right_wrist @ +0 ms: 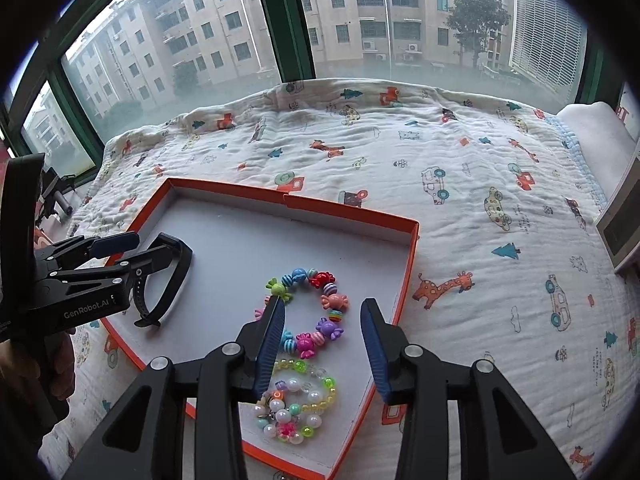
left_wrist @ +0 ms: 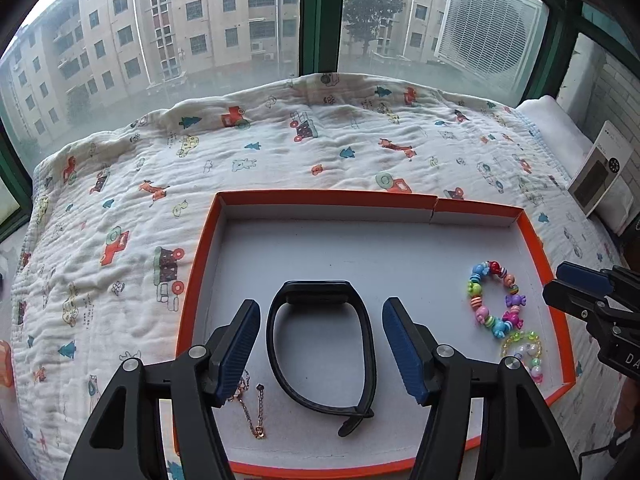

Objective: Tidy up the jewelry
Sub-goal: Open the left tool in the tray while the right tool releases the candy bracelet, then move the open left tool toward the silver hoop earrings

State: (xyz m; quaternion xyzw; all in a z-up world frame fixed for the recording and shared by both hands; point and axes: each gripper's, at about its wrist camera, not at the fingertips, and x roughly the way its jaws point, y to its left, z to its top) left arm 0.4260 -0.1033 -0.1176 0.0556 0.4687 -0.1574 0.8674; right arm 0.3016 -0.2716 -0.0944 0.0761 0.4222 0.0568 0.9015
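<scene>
An orange tray (left_wrist: 536,248) with a white floor lies on a blanket (left_wrist: 120,200) printed with small cars, trees and giraffes, and the blanket reaches up to a window (left_wrist: 200,20).

Inside the tray, a black band (left_wrist: 366,344) lies flat near the middle. The left gripper (left_wrist: 320,348) hangs over it with its two blue fingers (left_wrist: 236,352) spread wide, one on each side of the band and not touching it. In the right wrist view the same band (right_wrist: 180,264) is partly hidden behind this gripper (right_wrist: 116,248).

A thin gold chain (left_wrist: 250,408) lies on the tray floor beside the band, close to the left finger, and part of it is covered by that finger.

On the right side of the tray there is a bracelet of bright candy-shaped beads (right_wrist: 308,312). Just nearer to the camera lies a second bracelet (right_wrist: 296,408) of pearl-like and clear yellow and green beads; I cannot tell if the two touch. The right gripper (right_wrist: 324,352) is above these two bracelets, fingers (right_wrist: 272,344) also wide apart and holding nothing. Its left finger covers a small part of each bracelet.

In the left wrist view, the candy bracelet (left_wrist: 496,300) and the pearl one (left_wrist: 524,352) lie near the right wall of the tray, and the right gripper (left_wrist: 576,288) comes in from the edge of the picture.
</scene>
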